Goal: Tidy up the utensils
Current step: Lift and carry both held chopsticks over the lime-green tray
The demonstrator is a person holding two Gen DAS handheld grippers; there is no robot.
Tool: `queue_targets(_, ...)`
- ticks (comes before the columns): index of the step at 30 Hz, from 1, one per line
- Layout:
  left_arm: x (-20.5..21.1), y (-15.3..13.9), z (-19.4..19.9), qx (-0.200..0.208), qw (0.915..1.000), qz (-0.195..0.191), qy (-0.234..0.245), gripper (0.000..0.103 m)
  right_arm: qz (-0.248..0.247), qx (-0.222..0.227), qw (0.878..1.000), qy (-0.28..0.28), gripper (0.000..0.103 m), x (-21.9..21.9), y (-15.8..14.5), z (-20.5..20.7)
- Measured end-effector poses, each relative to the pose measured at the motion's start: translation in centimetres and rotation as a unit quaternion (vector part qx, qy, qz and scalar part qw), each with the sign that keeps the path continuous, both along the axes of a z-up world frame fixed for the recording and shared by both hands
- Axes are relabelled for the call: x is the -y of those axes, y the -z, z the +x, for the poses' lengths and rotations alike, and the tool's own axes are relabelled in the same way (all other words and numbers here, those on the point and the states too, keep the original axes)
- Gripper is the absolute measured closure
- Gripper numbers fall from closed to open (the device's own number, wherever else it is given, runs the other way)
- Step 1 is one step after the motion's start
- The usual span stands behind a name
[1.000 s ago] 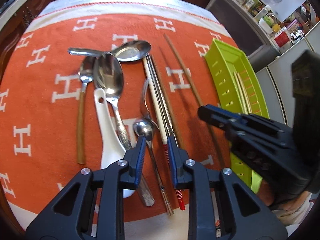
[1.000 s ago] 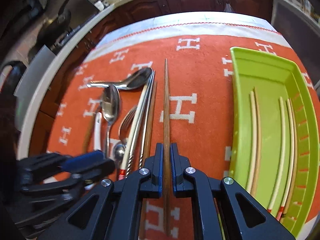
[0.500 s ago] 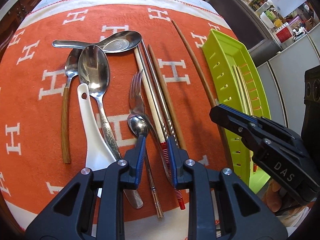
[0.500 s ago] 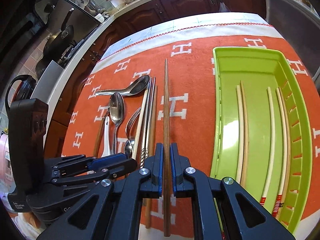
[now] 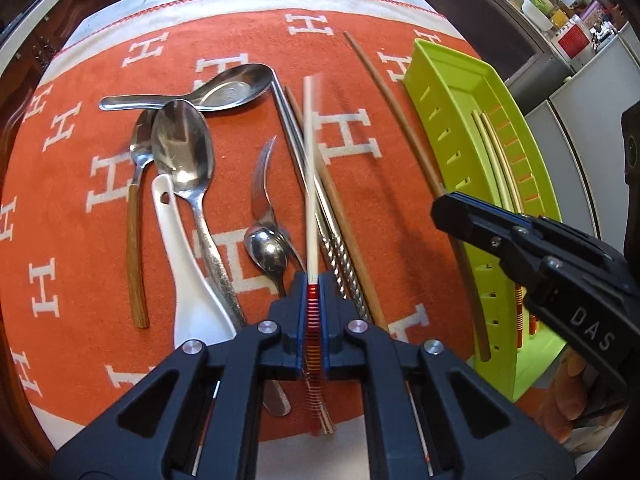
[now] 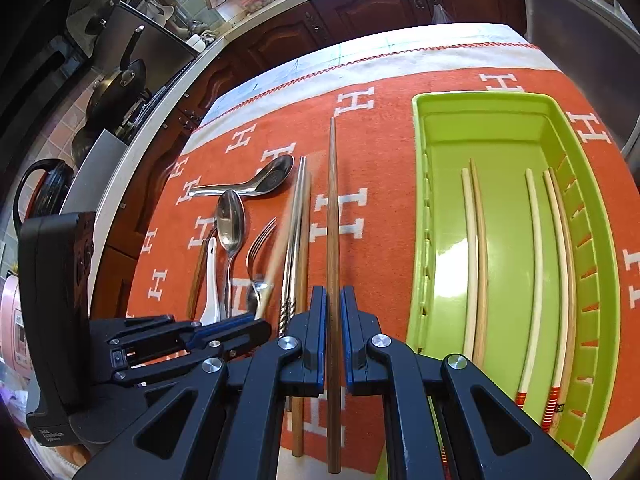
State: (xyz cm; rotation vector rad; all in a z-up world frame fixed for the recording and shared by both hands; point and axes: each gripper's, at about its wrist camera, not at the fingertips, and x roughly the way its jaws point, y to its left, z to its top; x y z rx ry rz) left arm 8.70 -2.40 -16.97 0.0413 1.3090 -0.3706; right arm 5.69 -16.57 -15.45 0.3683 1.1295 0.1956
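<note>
My left gripper [image 5: 313,280] is shut on a cream chopstick with a red-striped end [image 5: 309,184], lifted and blurred above the other utensils. My right gripper [image 6: 331,294] is shut on a brown wooden chopstick [image 6: 332,216] and holds it above the orange mat, left of the green tray [image 6: 418,208]. The tray holds several cream chopsticks [image 6: 534,248]. Spoons [image 5: 182,148], a white ceramic spoon [image 5: 188,272], a fork [image 5: 262,184], metal chopsticks [image 5: 296,140] and another brown chopstick [image 5: 344,228] lie on the mat. The right gripper [image 5: 520,240] shows in the left view.
The orange mat with white H marks [image 5: 352,140] covers the table. Its front edge is just below the grippers. A counter with pans [image 6: 120,80] and dark cabinets [image 6: 360,12] stand behind. The tray also shows at the right in the left wrist view [image 5: 448,92].
My left gripper has closed on the red-striped cream chopstick and lifted it off the mat. My right gripper has kept the brown chopstick and risen further from the mat.
</note>
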Motion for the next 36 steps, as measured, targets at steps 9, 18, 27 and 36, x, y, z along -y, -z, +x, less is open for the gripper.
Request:
queue_targets(9,-2.7,-2.9,-0.5,0.022,0.9986,-0.032,-0.036,0.1,0.013,0.013,1.0,0.01,0.097,1.0,-1.1,-0.7)
queue_targets(18,-1.7,-8.4,-1.2,0.07,0.9952,-0.059,-0.035,0.1,0.017,0.043,0.999,0.022,0.097,2.7,-5.0,-3.2)
queue_targets(27,5.5,-12.5,-2.2,0.113,0.9901,-0.083,0.012,0.1,-0.01,0.074,0.995,0.069,0.097,7.2,-9.3,-7.1)
queue_targets(36,11.3,-11.2,-3.5,0.091,0.993,-0.068,0.034,0.1,-0.026,0.051,0.993,0.104,0.097,10.8,-8.4,-9.7)
